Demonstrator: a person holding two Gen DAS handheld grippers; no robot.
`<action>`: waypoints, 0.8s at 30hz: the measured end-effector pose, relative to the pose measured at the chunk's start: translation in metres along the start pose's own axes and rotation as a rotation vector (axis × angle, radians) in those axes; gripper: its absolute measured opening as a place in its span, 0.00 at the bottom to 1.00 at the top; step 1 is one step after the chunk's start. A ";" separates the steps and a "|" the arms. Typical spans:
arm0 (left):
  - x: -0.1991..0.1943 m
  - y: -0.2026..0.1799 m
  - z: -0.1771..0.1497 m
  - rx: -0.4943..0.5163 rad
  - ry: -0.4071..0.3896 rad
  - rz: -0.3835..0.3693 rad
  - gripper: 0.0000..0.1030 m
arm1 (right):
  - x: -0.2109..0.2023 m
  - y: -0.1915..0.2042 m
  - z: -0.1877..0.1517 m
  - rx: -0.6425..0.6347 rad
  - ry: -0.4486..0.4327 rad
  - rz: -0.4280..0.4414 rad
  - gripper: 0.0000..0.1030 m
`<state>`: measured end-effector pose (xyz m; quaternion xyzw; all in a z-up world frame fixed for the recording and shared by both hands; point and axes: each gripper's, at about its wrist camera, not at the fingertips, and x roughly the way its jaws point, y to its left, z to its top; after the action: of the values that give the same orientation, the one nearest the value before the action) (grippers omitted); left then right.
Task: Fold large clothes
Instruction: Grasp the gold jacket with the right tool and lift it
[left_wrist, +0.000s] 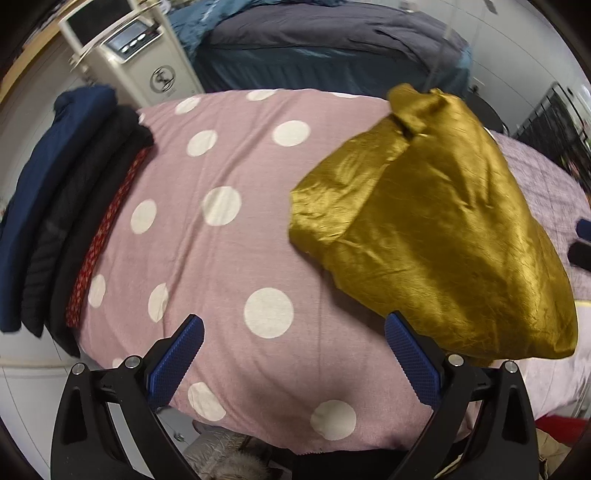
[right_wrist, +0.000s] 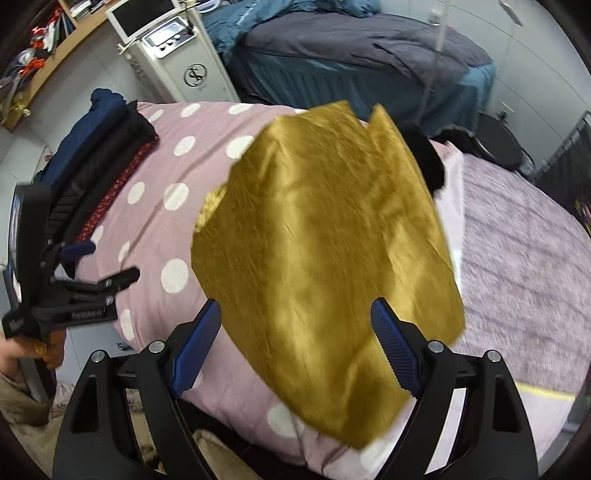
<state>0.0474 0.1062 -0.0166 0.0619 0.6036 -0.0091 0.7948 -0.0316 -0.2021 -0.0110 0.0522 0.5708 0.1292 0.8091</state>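
Observation:
A shiny gold garment (left_wrist: 436, 229) lies folded on the right part of a pink polka-dot cover (left_wrist: 221, 236); in the right wrist view the garment (right_wrist: 325, 258) looks blurred. My left gripper (left_wrist: 293, 339) is open and empty, just short of the garment's near left edge. My right gripper (right_wrist: 295, 325) is open and empty, with the garment between and beyond its blue fingers (right_wrist: 395, 350). The left gripper also shows at the left of the right wrist view (right_wrist: 99, 266).
A stack of folded dark clothes (left_wrist: 66, 221), navy, black and red-patterned, sits along the cover's left edge. A white machine (left_wrist: 147, 62) and a grey-blue bed (left_wrist: 332, 44) stand behind. A lilac bedspread (right_wrist: 524, 266) lies to the right, with a black item (right_wrist: 428, 162) behind the garment.

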 end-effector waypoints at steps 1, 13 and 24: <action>0.001 0.010 -0.003 -0.031 0.007 -0.005 0.93 | 0.006 0.002 0.014 -0.006 0.002 0.023 0.80; 0.007 0.078 -0.056 -0.271 0.052 0.001 0.93 | 0.142 -0.005 0.137 0.023 0.151 -0.088 0.64; 0.014 0.042 -0.021 -0.122 0.002 -0.075 0.94 | 0.084 -0.033 -0.020 -0.008 0.206 0.008 0.07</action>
<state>0.0345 0.1507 -0.0319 -0.0091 0.6058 -0.0020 0.7956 -0.0186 -0.2122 -0.1020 0.0377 0.6503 0.1395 0.7458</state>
